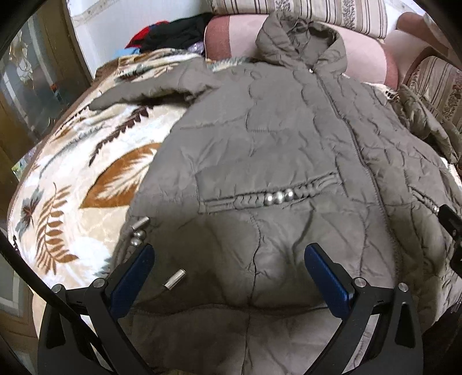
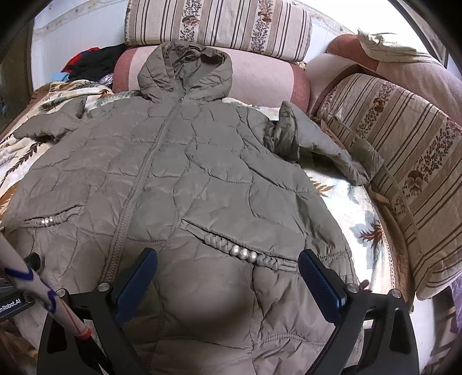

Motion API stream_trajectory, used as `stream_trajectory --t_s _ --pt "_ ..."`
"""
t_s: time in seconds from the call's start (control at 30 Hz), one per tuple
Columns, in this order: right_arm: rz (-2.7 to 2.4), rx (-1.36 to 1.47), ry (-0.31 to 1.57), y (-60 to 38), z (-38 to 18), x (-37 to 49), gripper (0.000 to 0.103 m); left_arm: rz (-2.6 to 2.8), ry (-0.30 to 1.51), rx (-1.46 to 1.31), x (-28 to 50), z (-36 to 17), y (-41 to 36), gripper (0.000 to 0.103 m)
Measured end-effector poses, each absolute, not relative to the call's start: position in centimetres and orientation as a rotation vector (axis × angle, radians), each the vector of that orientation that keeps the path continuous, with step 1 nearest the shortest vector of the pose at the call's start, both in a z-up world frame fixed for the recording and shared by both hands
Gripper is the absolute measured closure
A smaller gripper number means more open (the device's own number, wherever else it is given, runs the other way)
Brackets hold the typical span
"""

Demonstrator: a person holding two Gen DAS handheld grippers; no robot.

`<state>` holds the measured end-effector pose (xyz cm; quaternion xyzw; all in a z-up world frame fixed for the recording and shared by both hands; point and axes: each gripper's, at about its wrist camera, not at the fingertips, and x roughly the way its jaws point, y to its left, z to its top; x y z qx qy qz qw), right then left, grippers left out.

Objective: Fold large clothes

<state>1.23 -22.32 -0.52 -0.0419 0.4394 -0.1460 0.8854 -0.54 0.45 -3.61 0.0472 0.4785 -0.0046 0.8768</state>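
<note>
A grey-brown quilted hooded jacket (image 1: 288,150) (image 2: 179,173) lies spread face up and zipped on a leaf-patterned blanket, hood toward the cushions. Its pockets carry braided trim with silver beads (image 1: 278,197) (image 2: 242,252). One sleeve (image 1: 150,89) stretches out to the left; the other sleeve (image 2: 323,141) lies bunched at the right. My left gripper (image 1: 229,256) hovers open over the lower left hem, beside loose metal cord ends (image 1: 174,279). My right gripper (image 2: 228,261) stands open above the lower right pocket. Neither holds any cloth.
The leaf-patterned blanket (image 1: 72,184) (image 2: 355,207) covers the bed. Striped cushions (image 2: 404,161) line the right side and a striped bolster (image 2: 219,23) the back, with a pink bolster (image 1: 366,54) below. A dark clothes pile (image 1: 173,31) sits far left. A sleeve (image 2: 37,288) crosses the lower left.
</note>
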Motion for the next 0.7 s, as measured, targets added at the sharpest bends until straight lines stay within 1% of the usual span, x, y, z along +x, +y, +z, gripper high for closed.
stream_trajectory --t_s 0.3,0.7 --pt "-0.298 -0.076 0.881 -22.1 0.5 0.5 0.003 -0.023 0.978 0.067 -1.3 -2.4 1.0 0.0" --pt "-0.292 -0.074 0.864 -21.7 1.0 0.1 0.003 -0.018 0.991 0.04 -1.5 -2.5 1.6 0.0"
